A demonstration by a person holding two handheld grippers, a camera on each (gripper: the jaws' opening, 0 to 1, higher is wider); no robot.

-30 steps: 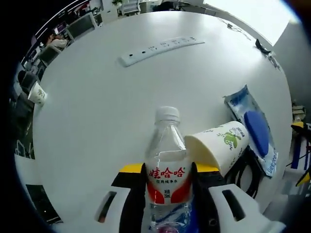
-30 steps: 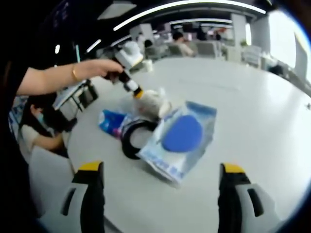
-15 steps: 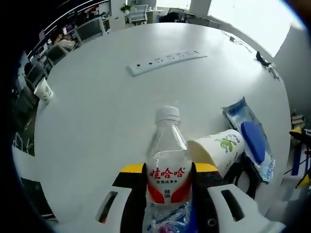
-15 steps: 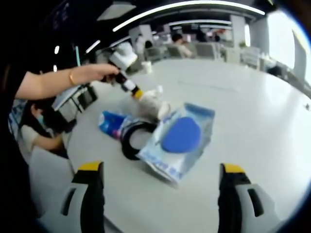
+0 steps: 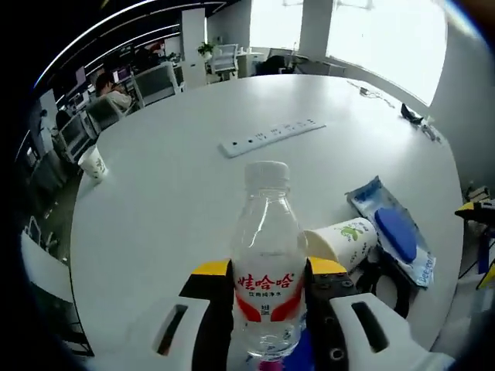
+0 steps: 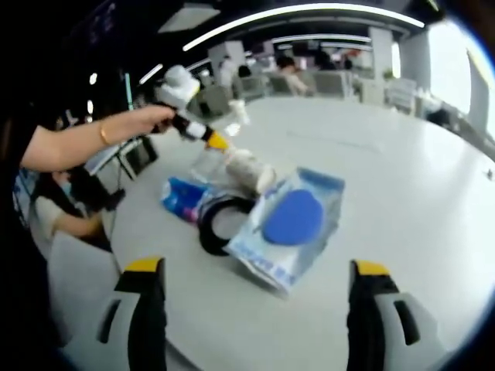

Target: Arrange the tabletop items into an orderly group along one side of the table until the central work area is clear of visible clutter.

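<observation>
White round table (image 5: 178, 193) in an open office is carrying my clutter. Water bottle (image 5: 267, 255): I am clamping it upright in my left gripper (image 5: 269, 272), lifting it clear of the tabletop, probably to regroup it. Just beside it are lying a paper cup (image 5: 340, 241) on its side, a blue pouch (image 5: 393, 232), and a black ring (image 6: 222, 222). A power strip (image 5: 271, 137) is sitting well apart. My right gripper (image 6: 251, 286) is hanging spread wide, holding nothing.

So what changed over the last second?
The left gripper, shut on the water bottle, lifted it off the table. The paper cup, wipes pack and black ring stayed put; the right gripper stayed open.
</observation>
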